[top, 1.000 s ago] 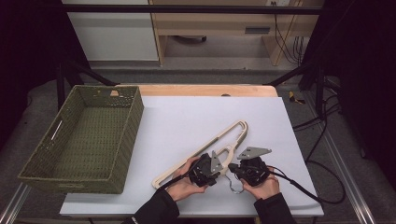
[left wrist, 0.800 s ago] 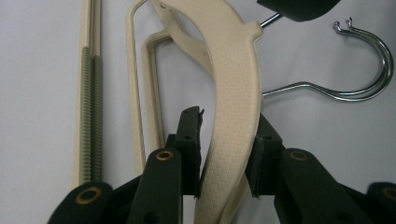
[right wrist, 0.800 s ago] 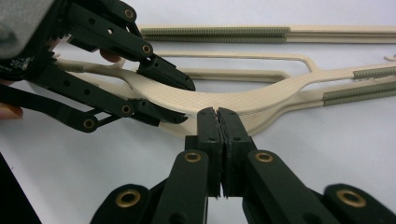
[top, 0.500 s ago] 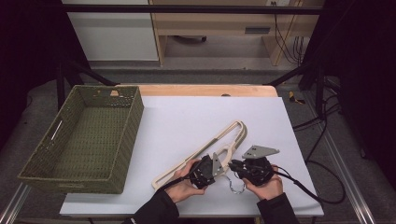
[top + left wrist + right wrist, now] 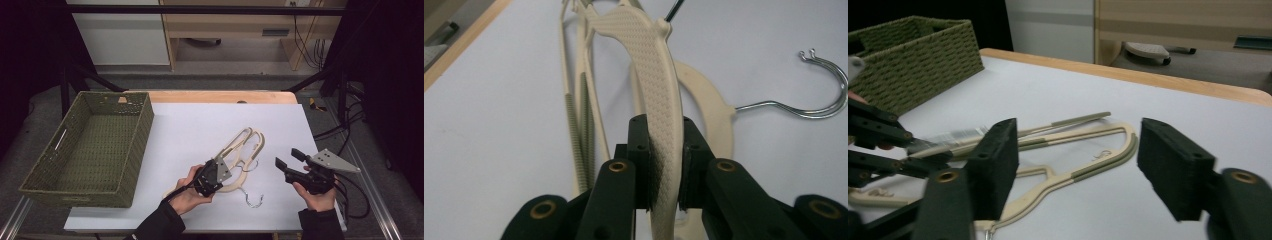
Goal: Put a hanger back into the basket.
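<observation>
Your right gripper [image 5: 287,159] just opened, let go of the hangers [image 5: 243,150] and drew aside; your left gripper [image 5: 664,165] clamped one on the table [image 5: 200,125], so it alone carried them.

The cream hangers [image 5: 659,90] look like matt plastic, one arm finely stippled, with ribbed greenish grip strips and a shiny wire hook [image 5: 819,102]. At nine o'clock, the basket [image 5: 75,150] is coarse olive weave. The table [image 5: 200,125] looks smooth, matt white, wood-edged.
</observation>
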`<state>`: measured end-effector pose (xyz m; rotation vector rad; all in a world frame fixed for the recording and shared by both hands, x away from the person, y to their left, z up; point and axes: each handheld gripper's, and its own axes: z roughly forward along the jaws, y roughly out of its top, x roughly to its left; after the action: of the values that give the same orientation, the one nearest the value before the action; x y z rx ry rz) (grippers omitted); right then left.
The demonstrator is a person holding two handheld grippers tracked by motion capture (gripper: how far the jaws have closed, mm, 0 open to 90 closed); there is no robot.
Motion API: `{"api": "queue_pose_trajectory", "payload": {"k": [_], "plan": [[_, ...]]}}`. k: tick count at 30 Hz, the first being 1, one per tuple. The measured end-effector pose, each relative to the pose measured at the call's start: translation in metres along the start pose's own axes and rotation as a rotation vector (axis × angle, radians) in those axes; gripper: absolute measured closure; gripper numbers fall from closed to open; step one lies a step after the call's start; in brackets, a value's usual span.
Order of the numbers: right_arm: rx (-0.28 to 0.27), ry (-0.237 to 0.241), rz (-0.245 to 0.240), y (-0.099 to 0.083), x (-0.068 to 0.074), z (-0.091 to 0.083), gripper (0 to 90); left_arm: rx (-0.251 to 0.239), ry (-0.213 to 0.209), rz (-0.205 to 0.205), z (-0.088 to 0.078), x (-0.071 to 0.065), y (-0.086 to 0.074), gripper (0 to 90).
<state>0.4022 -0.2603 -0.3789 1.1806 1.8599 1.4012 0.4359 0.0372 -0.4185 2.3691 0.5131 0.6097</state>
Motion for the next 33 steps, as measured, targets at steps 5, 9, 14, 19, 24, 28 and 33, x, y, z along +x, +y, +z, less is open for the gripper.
{"api": "queue_pose_trajectory", "payload": {"k": [5,9,14,19,24,28,33], "plan": [[0.013,-0.001,0.013,-0.01,-0.011,0.003,20.0,-0.014,0.038,-0.042,-0.012,0.018,-0.003,82.6],[0.038,-0.017,0.007,-0.015,-0.013,0.008,18.4,-0.03,0.077,-0.08,-0.018,0.03,-0.006,84.5],[0.052,-0.01,0.011,-0.017,-0.013,0.01,14.8,-0.061,0.096,-0.114,-0.024,0.04,-0.009,85.8],[0.043,0.014,-0.011,-0.017,-0.011,0.009,10.0,-0.115,0.105,-0.141,-0.049,0.05,-0.009,85.9],[0.036,0.022,-0.023,-0.016,-0.009,0.007,8.0,-0.158,0.079,-0.163,-0.075,0.06,-0.008,85.8],[0.032,0.025,-0.022,-0.016,-0.008,0.007,6.7,-0.202,0.062,-0.195,-0.101,0.071,-0.006,85.8],[0.033,0.034,-0.03,-0.016,-0.007,0.007,5.3,-0.242,0.029,-0.222,-0.139,0.094,-0.004,85.8]]}}
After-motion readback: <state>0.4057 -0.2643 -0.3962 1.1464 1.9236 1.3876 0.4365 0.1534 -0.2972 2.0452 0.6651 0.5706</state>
